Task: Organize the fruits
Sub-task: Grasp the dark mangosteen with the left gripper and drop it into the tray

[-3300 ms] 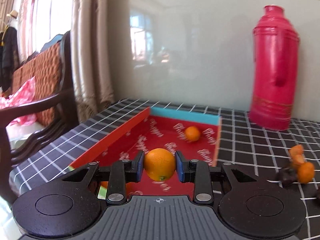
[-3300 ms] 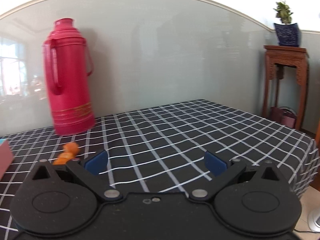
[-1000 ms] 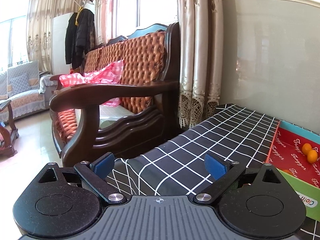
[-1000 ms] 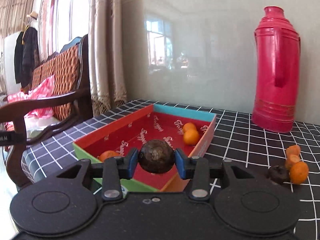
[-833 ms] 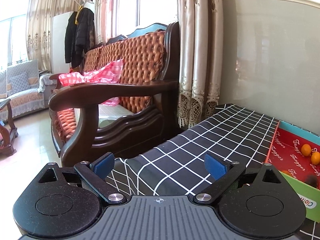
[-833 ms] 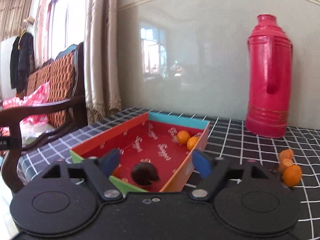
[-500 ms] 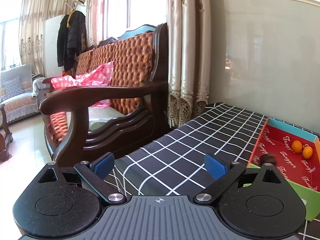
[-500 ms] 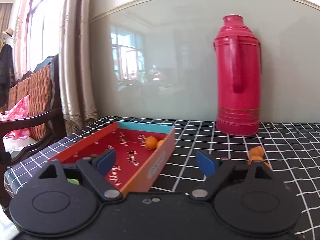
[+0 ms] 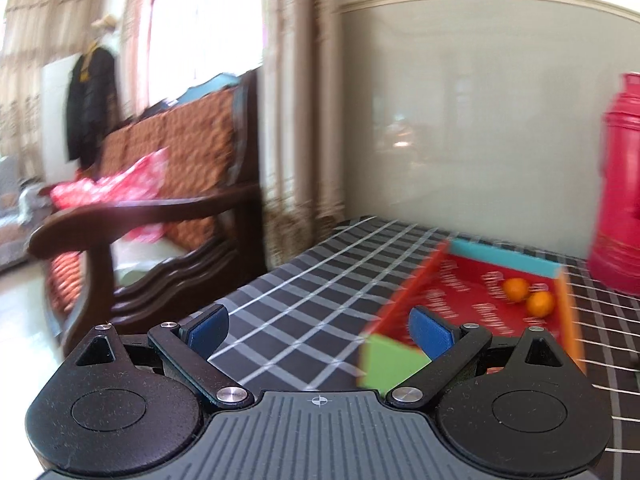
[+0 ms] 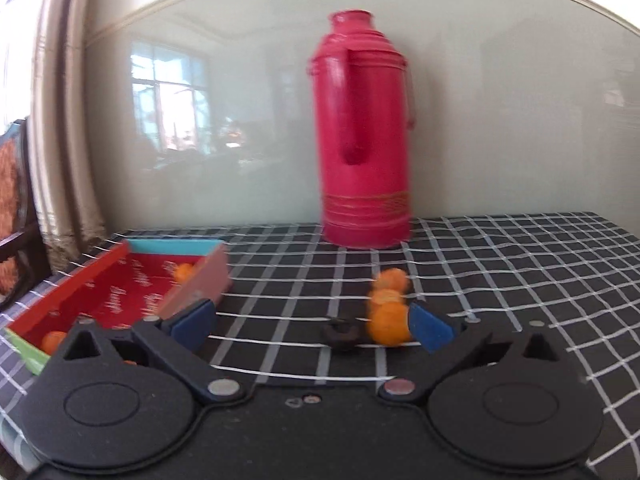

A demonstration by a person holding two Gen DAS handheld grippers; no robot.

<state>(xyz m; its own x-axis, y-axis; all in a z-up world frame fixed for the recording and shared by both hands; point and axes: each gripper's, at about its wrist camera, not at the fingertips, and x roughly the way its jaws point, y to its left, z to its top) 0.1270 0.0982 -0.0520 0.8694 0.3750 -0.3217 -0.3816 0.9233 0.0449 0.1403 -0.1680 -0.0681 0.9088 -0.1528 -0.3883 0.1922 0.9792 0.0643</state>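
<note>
Right wrist view: right gripper (image 10: 312, 325) is spread wide with nothing between the blue pads, pointed at the loose fruit left on the checked tablecloth (image 10: 500, 264). Three small oranges (image 10: 387, 300) sit in a tight row, touching, and the nearest orange (image 10: 389, 323) is just beside the right pad. A dark fruit (image 10: 341, 333) lies next to it on the left; blur hides what kind. The red box (image 10: 120, 296) is off to the left with more fruit inside: one orange at the far end (image 10: 183, 273), another at the near end (image 10: 54, 341). A red thermos (image 10: 362, 144) stands behind, well apart from the fruit.

Left wrist view: left gripper (image 9: 318, 330) is also fully spread and empty, hovering over the cloth with its right pad in front of the box's near corner. Two oranges (image 9: 528, 295) rest together at the box's far end.

Handling, as judged: the oranges look light, round and firm but with a soft peel, so they should roll if nudged and bruise if squeezed hard. Take each across its widest middle, pads on opposite sides, light squeeze. Packed in a row, the neighbours may get knocked, so the near one is likely the easiest first pick. The dark fruit looks wrinkled and maybe softer.

Writing: pale script words repeat across the red box floor, too blurred to read. No brand legible on the thermos.
</note>
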